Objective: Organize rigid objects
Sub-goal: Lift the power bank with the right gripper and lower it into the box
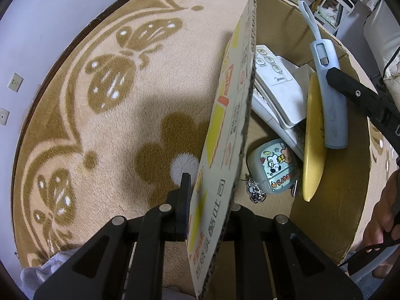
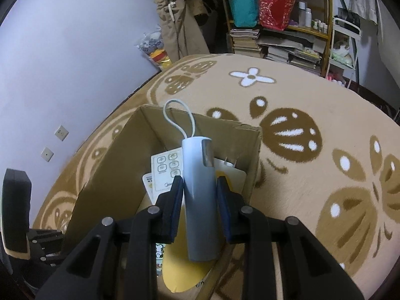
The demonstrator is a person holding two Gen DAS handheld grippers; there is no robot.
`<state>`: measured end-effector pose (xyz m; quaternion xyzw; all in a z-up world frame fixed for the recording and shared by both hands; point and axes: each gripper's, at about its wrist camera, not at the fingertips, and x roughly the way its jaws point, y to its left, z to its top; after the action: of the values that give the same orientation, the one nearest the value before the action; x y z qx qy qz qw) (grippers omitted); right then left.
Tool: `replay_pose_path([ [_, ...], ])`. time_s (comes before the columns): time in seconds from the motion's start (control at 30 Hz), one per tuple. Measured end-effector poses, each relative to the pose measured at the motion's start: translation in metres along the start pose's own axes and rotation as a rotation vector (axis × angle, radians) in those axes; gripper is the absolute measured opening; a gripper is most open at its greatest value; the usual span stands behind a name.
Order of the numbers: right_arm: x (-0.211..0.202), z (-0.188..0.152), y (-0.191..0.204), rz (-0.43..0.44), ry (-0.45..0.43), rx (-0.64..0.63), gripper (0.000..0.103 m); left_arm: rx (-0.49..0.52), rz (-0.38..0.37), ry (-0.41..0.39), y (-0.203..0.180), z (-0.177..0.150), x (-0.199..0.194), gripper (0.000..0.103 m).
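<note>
An open cardboard box (image 2: 112,165) sits on a tan butterfly-patterned blanket (image 2: 312,100). My left gripper (image 1: 210,195) is shut on the box's side flap (image 1: 232,115), holding it upright. Only one of its fingers (image 1: 185,200) shows; the cardboard hides the other. Over the box, my right gripper (image 2: 200,195) is shut on a pale blue cylinder (image 2: 200,200) with a white loop strap (image 2: 178,117). In the left wrist view the cylinder (image 1: 330,95) leans over the box contents: white remotes (image 1: 277,87), a yellow plate (image 1: 312,150) on edge, and a small stickered case (image 1: 272,167).
A shelf (image 2: 280,35) with books, bags and bottles stands behind the blanket, with hanging clothes (image 2: 175,20) beside it. A lilac wall with sockets (image 2: 61,132) runs along the left. A person's hand (image 1: 382,212) shows at the right edge of the left wrist view.
</note>
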<state>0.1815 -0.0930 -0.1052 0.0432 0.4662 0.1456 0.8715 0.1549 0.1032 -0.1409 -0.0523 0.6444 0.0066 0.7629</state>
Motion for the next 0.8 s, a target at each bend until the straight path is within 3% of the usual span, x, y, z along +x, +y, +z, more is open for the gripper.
replay_pose_path([
  [0.37, -0.024, -0.001, 0.007, 0.007, -0.04, -0.04, 0.03, -0.001, 0.0, -0.001, 0.0, 0.0, 0.0, 0.014],
  [0.43, -0.029, -0.001, 0.006, 0.007, -0.048, -0.04, 0.035, -0.003, 0.0, -0.001, 0.001, 0.0, 0.0, 0.015],
  [0.5, -0.035, -0.002, 0.003, 0.0, -0.063, -0.032, 0.047, -0.002, 0.002, -0.005, 0.0, 0.0, -0.001, 0.015],
  [0.63, -0.046, -0.006, -0.007, -0.002, -0.072, -0.008, 0.05, 0.003, 0.007, -0.014, -0.001, -0.002, -0.004, 0.015],
  [0.8, -0.058, -0.014, -0.022, -0.017, -0.081, 0.023, 0.061, 0.008, 0.016, -0.027, -0.002, -0.004, -0.008, 0.015],
])
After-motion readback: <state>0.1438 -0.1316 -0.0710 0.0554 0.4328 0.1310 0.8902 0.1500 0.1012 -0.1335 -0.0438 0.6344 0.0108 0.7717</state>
